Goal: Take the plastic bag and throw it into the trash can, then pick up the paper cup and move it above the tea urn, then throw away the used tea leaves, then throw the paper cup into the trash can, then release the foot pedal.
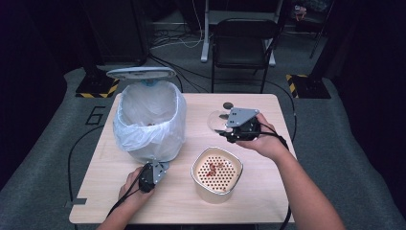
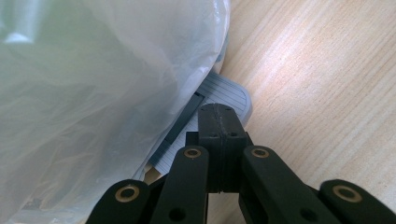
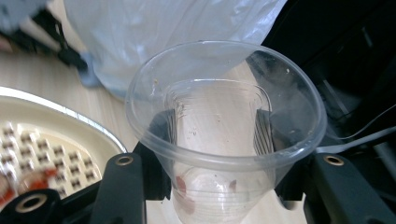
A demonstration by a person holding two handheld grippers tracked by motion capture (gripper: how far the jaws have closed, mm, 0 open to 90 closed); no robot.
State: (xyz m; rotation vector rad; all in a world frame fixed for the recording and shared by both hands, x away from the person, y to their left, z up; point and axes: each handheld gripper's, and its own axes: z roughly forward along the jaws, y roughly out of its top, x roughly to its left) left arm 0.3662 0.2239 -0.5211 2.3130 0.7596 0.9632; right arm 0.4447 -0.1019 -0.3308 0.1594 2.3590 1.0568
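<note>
Left gripper (image 2: 219,122), jaws pressed together, sits on the bin pedal (image 2: 219,95) at the lined bin's (image 1: 149,122) near base; bag hides most of the pedal. Right gripper (image 1: 229,125) pinches a clear plastic cup (image 3: 224,121) right of the bin, above the counter (image 1: 268,191); strainer bowl (image 1: 217,173) sits near-centre, reddish bits inside unclear.

We log table (image 1: 268,182): pale wood grain | bin liner (image 1: 153,124): translucent white | pedal (image 2: 229,95): grey, ribbed | strainer bowl (image 1: 218,171): cream, perforated, red bits | cup (image 3: 224,135): clear, reddish flecks | jaws: black.

Black left gripper (image 2: 219,122) with brass-ringed screws; right gripper (image 1: 229,125) carries a grey three-cornered plate
</note>
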